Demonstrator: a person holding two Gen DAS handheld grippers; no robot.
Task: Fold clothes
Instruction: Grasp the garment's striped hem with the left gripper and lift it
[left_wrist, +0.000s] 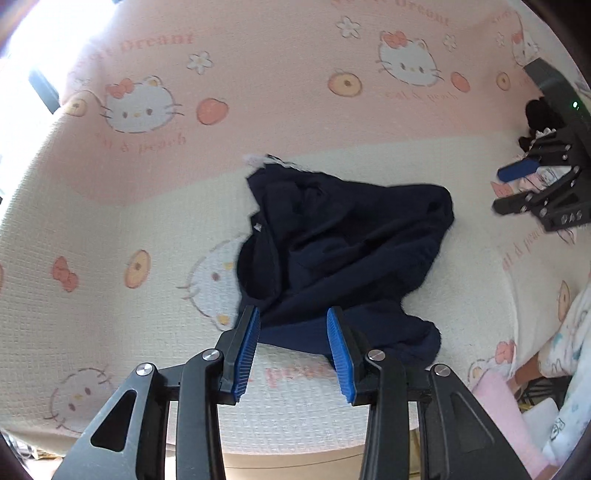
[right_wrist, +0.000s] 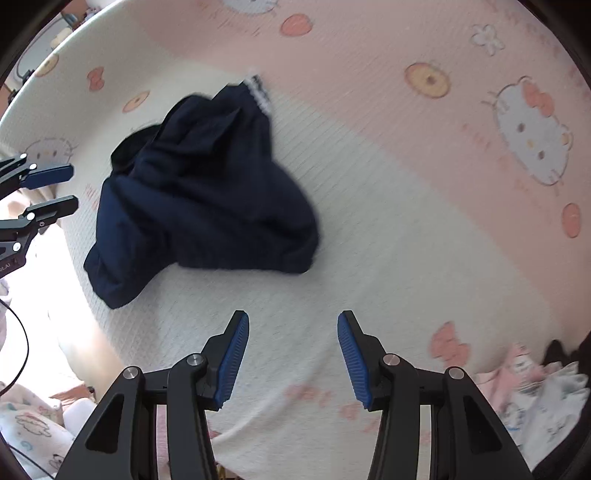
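Observation:
A crumpled navy garment (left_wrist: 340, 251) with a white-striped trim lies in a heap on the pink and cream cartoon-cat bed cover (left_wrist: 110, 229). My left gripper (left_wrist: 293, 317) is open, its blue pads either side of the garment's near edge, with no cloth held. The right gripper shows at the right of this view (left_wrist: 498, 192), open and apart from the garment. In the right wrist view the garment (right_wrist: 199, 192) lies ahead to the left, and my right gripper (right_wrist: 293, 321) is open and empty above bare cover (right_wrist: 406, 229). The left gripper (right_wrist: 70, 188) shows at the left edge.
More clothes lie at the bed's edge: pink and white printed pieces (left_wrist: 561, 332) in the left wrist view, and a pile (right_wrist: 535, 384) at the lower right of the right wrist view. A dark item (left_wrist: 539, 114) lies at the far right.

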